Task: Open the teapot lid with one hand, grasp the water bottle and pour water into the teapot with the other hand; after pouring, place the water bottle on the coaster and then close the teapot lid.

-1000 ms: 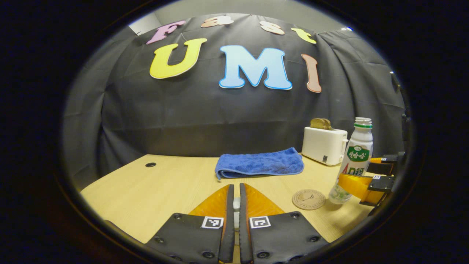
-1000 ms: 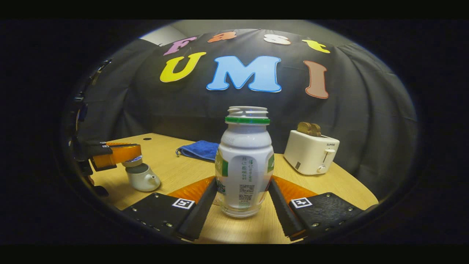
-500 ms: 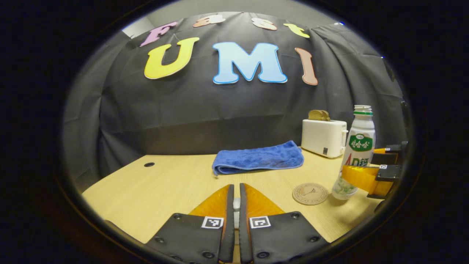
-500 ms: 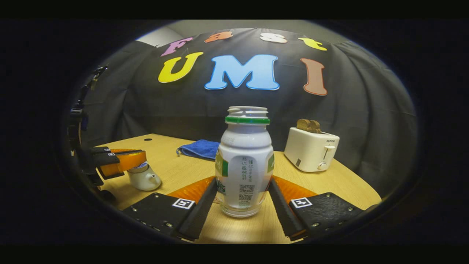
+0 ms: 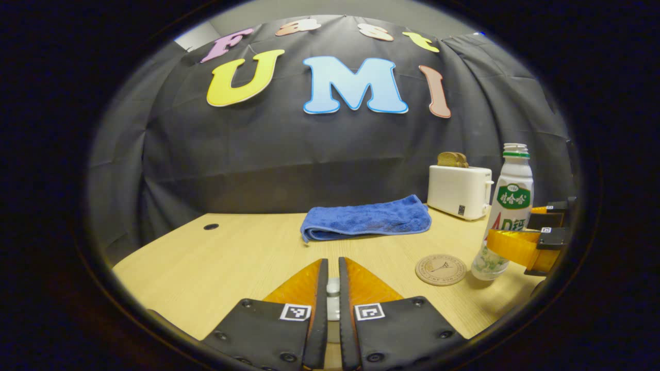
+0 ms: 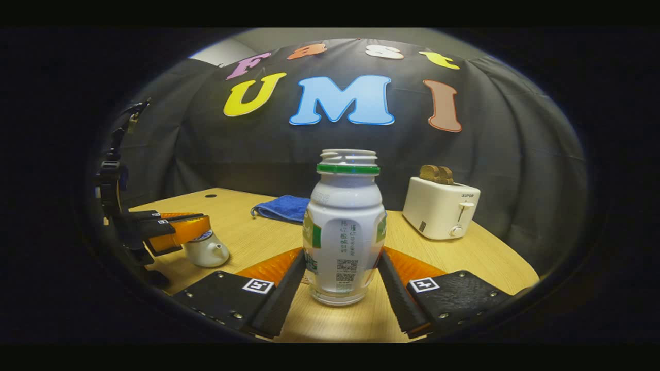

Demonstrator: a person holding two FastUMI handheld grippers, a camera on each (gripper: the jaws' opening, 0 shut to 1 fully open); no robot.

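My left gripper [image 5: 332, 263] is shut on the small white knob of the teapot lid [image 5: 333, 291]. In the right gripper view the left gripper [image 6: 198, 230] holds the lid [image 6: 202, 236] right at the mouth of the white teapot [image 6: 208, 253]; I cannot tell whether it is seated. My right gripper [image 6: 341, 256] is shut on the white water bottle [image 6: 344, 226], which is uncapped and upright. In the left gripper view the bottle [image 5: 510, 203] stands just right of the round coaster [image 5: 441, 269], beside it and not on it, with the right gripper [image 5: 502, 229] around its lower part.
A folded blue towel [image 5: 367, 220] lies at the back of the wooden table [image 5: 216, 268]. A white toaster [image 5: 459, 191] with bread in it stands at the back right. A cable hole [image 5: 210, 226] sits far left.
The left gripper has brought the lid down from above the open teapot to its mouth. The bottle has gone from slightly tilted to upright beside the coaster.
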